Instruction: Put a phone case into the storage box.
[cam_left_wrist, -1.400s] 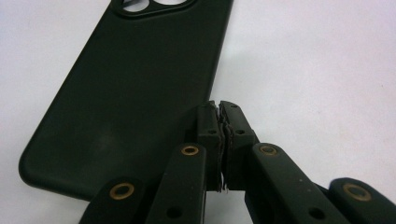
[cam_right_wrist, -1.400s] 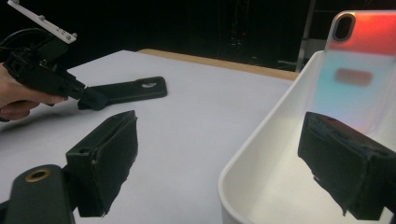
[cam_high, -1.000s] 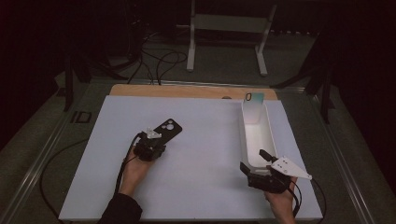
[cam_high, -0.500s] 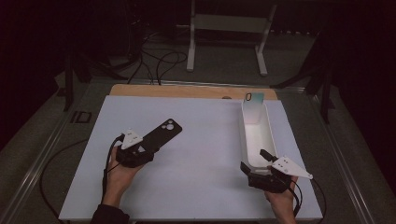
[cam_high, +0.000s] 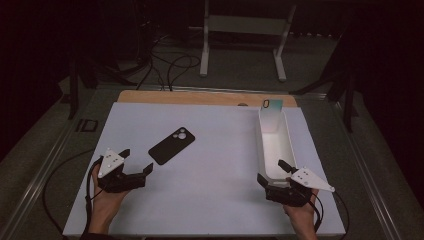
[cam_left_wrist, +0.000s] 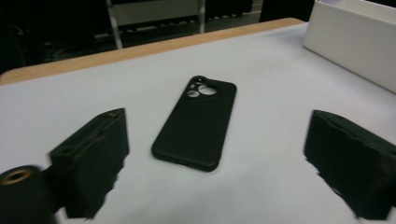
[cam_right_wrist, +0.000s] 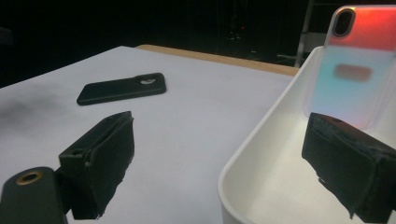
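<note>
Black phone case (cam_high: 171, 145) lay flat, camera cutout up, on the white worktop (cam_high: 215, 175), left of centre. Left gripper (cam_high: 135, 161) sat just short of it, jaws having just been opening, now spread wide, nothing between them, case clear of both. Right gripper (cam_high: 271, 171) was well apart at the near end of the white tray (cam_high: 288, 145), jaws wide and straddling its rim, no grip. Iridescent case (cam_high: 271, 114) stood upright against the tray's far end.

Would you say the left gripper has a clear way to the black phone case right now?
Probably yes: the left gripper is open, and only bare white mat lies between it and the black phone case.
</note>
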